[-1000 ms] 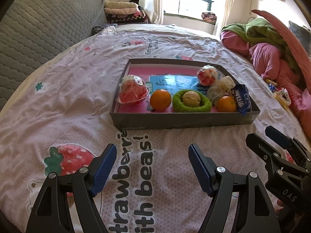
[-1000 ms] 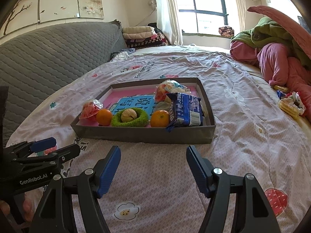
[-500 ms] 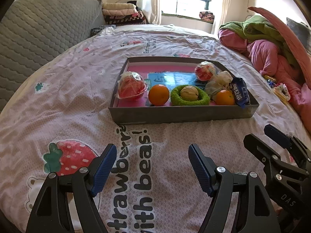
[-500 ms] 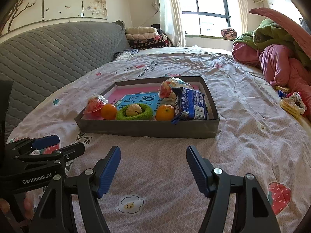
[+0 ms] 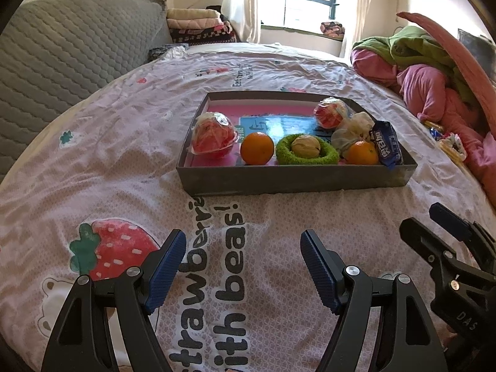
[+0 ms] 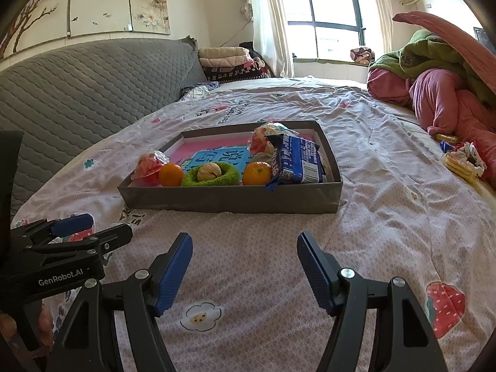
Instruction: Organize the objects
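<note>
A grey tray (image 5: 294, 181) lies on the bedsheet (image 5: 124, 161) at frame centre. It holds two oranges (image 5: 257, 148), a green ring (image 5: 307, 158) around a walnut (image 5: 306, 146), wrapped red fruit (image 5: 213, 139) and a blue snack packet (image 6: 294, 162). Left tongs (image 5: 243, 265) and right tongs (image 6: 245, 263) hover spread and empty below the tray, well apart from it.

bed (image 5: 124, 142): pink strawberry-print sheet, black lettering near front | grey shallow box (image 5: 294, 179) lies mid-sheet | heap of pink and green bedding (image 6: 434, 93) at right edge | snack packets (image 6: 462, 161) just beside heap | folded blankets (image 6: 229, 62) at far end
</note>
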Demonstrator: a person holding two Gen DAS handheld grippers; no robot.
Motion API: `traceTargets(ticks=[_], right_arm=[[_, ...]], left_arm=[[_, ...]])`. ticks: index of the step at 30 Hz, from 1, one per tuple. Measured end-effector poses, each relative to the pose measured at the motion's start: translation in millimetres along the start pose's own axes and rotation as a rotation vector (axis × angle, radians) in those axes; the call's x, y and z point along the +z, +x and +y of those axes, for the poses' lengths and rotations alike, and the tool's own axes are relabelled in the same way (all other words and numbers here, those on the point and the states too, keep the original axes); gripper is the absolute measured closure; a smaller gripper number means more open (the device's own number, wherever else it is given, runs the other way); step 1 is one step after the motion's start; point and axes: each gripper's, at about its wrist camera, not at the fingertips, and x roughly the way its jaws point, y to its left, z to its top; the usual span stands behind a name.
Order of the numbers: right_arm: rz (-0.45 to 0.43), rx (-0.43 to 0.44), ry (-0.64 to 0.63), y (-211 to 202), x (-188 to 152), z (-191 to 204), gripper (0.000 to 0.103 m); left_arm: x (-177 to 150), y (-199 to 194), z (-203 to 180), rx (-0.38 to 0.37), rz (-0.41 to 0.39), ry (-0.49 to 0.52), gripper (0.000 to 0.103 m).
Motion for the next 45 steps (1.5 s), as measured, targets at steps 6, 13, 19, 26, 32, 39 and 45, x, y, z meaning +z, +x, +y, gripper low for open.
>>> traceTargets(ticks=[6, 13, 19, 26, 32, 39, 45], right_arm=[[0.001, 0.001, 0.020, -1, -3, -6, 0.033], [-0.001, -0.002, 0.025, -1, -4, -7, 0.033], [0.005, 0.008, 0.025, -1, -5, -5, 0.033], [0.011, 0.011, 0.028, 1, -7, -5, 0.033], [0.016, 0.007, 0.024, 3, -7, -5, 0.033], [0.028, 0.004, 0.020, 8, -8, -4, 0.033], [0.043, 0.007, 0.018, 13, -9, -3, 0.033]], left_arm=[[-5, 2, -3, -0.013, 0.005, 0.016, 0.026], [-7, -1, -3, -0.020, -0.002, 0.015, 0.026], [-8, 0, -6, -0.016, 0.000, 0.029, 0.026], [-9, 1, -6, -0.034, -0.002, 0.026, 0.026], [-10, 4, -2, -0.044, 0.004, 0.013, 0.026], [-13, 11, -4, 0.008, 0.003, 0.043, 0.026], [-16, 12, -4, 0.057, -0.026, 0.063, 0.026]])
